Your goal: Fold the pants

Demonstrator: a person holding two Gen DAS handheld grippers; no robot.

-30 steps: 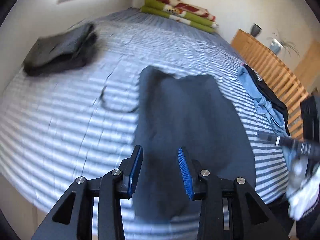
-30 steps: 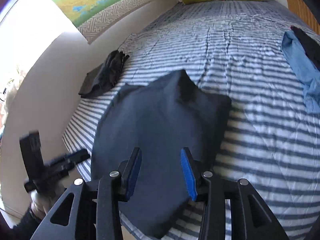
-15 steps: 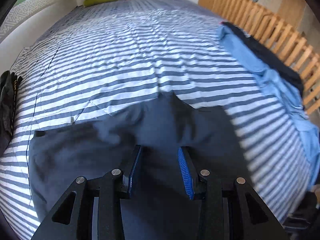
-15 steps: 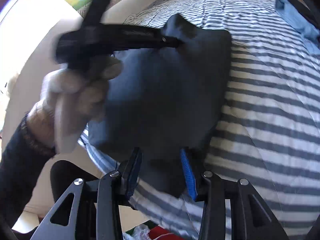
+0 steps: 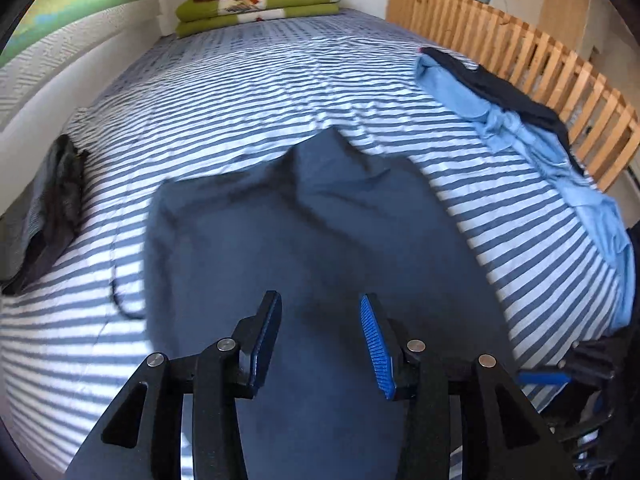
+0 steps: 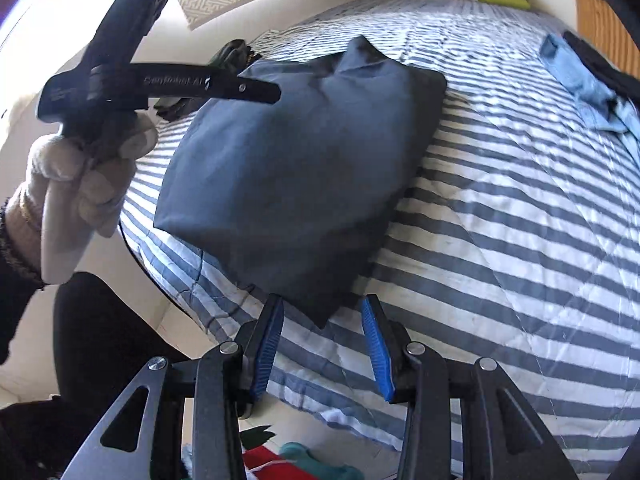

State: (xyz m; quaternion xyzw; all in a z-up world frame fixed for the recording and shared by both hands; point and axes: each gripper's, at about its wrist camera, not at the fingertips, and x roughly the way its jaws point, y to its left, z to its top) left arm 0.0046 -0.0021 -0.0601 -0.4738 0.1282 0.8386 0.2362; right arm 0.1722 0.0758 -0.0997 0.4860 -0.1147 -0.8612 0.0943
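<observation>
Dark blue pants (image 5: 320, 224) lie flattened on the striped bed cover (image 5: 248, 92), a peaked fold pointing toward the head of the bed. My left gripper (image 5: 320, 340) hovers open above their near part with nothing between its fingers. In the right wrist view the pants (image 6: 304, 152) reach to the bed's near edge. Their near corner (image 6: 320, 312) lies between the fingers of my open right gripper (image 6: 322, 332), which are not closed on it. A gloved hand (image 6: 80, 184) holds the left gripper (image 6: 256, 89) over the pants' left side.
Folded green and red blankets (image 5: 260, 4) are stacked at the head of the bed. Light blue and black clothes (image 5: 520, 120) lie along the wooden slatted rail (image 5: 520, 52) on the right. A dark garment (image 5: 52, 208) sits at the left edge. Colourful items (image 6: 304, 464) lie below the bed.
The left gripper has swung round to face the head of the bed and now hangs over the pants. The right gripper has drawn back and down to the pants' near corner.
</observation>
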